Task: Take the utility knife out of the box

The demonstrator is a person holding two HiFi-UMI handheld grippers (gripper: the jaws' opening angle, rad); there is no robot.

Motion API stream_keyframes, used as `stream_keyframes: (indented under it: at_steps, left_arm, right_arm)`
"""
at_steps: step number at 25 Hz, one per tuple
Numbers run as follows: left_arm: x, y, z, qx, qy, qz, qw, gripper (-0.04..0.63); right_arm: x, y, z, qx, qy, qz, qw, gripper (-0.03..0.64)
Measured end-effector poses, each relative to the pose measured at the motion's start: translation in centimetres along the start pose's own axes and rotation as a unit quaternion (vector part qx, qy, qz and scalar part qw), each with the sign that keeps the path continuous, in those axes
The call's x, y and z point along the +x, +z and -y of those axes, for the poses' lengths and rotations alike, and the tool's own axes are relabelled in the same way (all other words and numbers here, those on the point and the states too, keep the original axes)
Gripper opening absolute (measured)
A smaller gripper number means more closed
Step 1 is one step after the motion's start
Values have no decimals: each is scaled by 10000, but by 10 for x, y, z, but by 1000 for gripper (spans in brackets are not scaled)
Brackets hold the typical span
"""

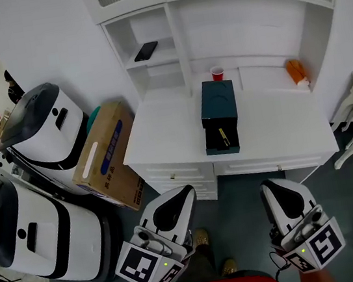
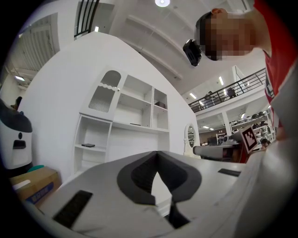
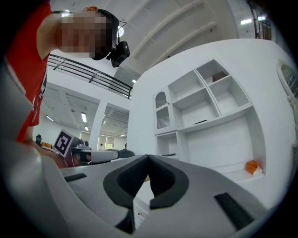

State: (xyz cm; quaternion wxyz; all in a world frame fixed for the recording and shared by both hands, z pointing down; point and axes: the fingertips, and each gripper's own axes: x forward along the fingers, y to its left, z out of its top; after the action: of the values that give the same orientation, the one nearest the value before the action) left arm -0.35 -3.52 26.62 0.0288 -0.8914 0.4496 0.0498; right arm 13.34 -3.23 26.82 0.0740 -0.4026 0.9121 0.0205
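- Left gripper (image 1: 179, 196) is hanging low in front of the person, jaws pressed together, nothing between them.
- Right gripper (image 1: 270, 189) is riding alongside it, jaws also pressed together and empty.
- Dark box (image 1: 218, 101) is sitting on the white desk (image 1: 280, 128), well apart from both grippers, its near drawer standing open.
- Something dark with a yellow streak is lying in that drawer, probably the utility knife (image 1: 222, 138).

left gripper (image 1: 185, 191) held low on the left, pointing forward and about level. jaws meet at the tips, nothing between them. right gripper (image 1: 267, 186) alongside on the right, well apart from it, same heading. jaws closed too, empty.
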Motion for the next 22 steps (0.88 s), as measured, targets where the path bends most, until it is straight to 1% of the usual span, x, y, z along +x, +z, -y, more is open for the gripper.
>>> stream_keyframes:
  at_steps: [4, 9, 13, 18, 22]
  left_arm:
    - [23, -5, -23, -8, -92, 52, 9999, 14]
    - [50, -4, -62, 25, -194, 111, 9997, 14]
    - [70, -5, -91, 49, -380, 97, 9992, 14]
    - [91, -9, -124, -13, -581, 107, 9983, 14]
    - [99, -22, -144, -150, -753, -141, 9969, 14]
  right_arm:
    - [24, -6, 19, -45, -121, -19, 9999, -5]
    - [65, -11, 38, -71, -280, -45, 9996, -5]
    - [100, -17, 50, -88, -431, -128, 9989, -4]
    - [141, -29, 61, -114, -568, -269, 9980, -3]
    - [166, -36, 66, -165, -676, -361, 9969, -3]
